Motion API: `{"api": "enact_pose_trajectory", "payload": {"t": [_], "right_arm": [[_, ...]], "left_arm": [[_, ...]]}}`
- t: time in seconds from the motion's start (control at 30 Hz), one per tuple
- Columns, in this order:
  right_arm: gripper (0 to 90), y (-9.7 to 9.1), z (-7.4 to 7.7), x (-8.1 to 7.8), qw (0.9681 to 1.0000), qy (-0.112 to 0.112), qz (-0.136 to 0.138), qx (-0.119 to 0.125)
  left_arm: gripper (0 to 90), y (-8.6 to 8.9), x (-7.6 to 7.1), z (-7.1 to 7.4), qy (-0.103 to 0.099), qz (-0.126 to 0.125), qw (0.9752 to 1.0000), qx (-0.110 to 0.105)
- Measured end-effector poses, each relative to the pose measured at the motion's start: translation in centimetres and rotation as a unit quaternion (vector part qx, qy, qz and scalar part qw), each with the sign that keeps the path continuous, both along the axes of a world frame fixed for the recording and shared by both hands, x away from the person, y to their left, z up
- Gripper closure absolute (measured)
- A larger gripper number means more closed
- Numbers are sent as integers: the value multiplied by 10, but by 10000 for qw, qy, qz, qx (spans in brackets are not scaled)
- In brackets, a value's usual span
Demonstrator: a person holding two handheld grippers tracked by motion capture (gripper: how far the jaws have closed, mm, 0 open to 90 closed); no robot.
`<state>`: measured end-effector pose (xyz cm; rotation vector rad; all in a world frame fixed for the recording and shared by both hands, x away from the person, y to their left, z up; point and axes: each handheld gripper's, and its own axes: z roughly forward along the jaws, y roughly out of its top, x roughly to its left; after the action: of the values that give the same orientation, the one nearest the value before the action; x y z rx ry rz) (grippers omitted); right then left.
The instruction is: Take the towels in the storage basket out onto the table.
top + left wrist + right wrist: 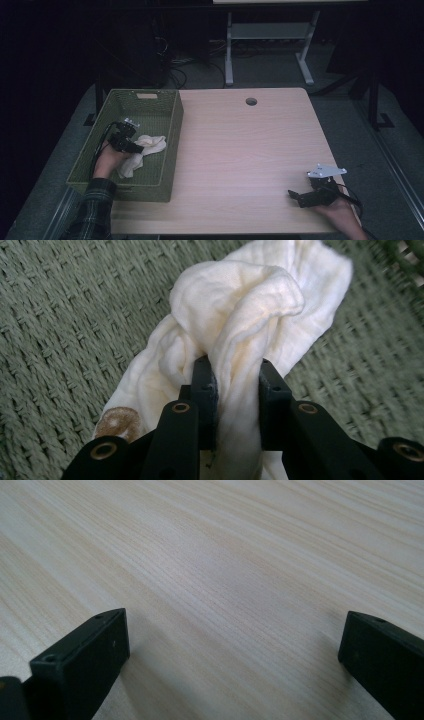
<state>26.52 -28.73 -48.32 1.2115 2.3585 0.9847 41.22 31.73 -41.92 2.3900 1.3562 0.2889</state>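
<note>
One green woven basket (172, 145), one cream cloth (142, 152) and two hand-held grippers are seen on one pale wooden table (240, 150). The basket stands at the table's left edge, and the cloth lies inside it, on the basket's floor toward the near side. The left gripper (131, 145) is held down inside the basket, directly over the cloth; in the left gripper view its jaws are narrowed onto a bunched fold of the cloth (240, 320), which is pinched between the pads and rises beyond the left gripper (235, 390). The cloth is soft, crumpled and loosely twisted, with a round brown stain (119, 422) near one end. Well to the right of the basket, the right gripper (296, 196) rests at the table's near right corner, its jaws spread wide over bare wood (225, 580), with nothing between them.
</note>
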Motion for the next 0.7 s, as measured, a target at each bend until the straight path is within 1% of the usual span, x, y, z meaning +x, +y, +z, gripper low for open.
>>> {"api": "enact_pose_trajectory", "payload": {"t": [0.07, 0.17, 0.23, 0.37, 0.57, 0.67, 0.7], "right_arm": [[0, 0, 0, 0, 10000, 1, -1, 1], [0, 0, 0, 0, 10000, 0, -1, 1], [0, 0, 0, 0, 10000, 0, 0, 0], [0, 0, 0, 0, 10000, 1, 0, 0], [0, 0, 0, 0, 10000, 0, -1, 0], [0, 0, 0, 0, 10000, 0, 0, 0], [0, 0, 0, 0, 10000, 0, -1, 1]], "left_arm": [[745, 3, -1, 4, -101, 56, 9998, -189], [747, 7, -4, 10, -273, 96, 9984, -485], [747, 9, -6, 14, -412, 119, 9969, -665], [747, 12, -10, 24, -657, 150, 9936, -910], [747, 19, -18, 36, -1023, 224, 9861, -1293], [747, 22, -23, 43, -1205, 244, 9814, -1477], [748, 22, -25, 45, -1275, 261, 9793, -1549]]}}
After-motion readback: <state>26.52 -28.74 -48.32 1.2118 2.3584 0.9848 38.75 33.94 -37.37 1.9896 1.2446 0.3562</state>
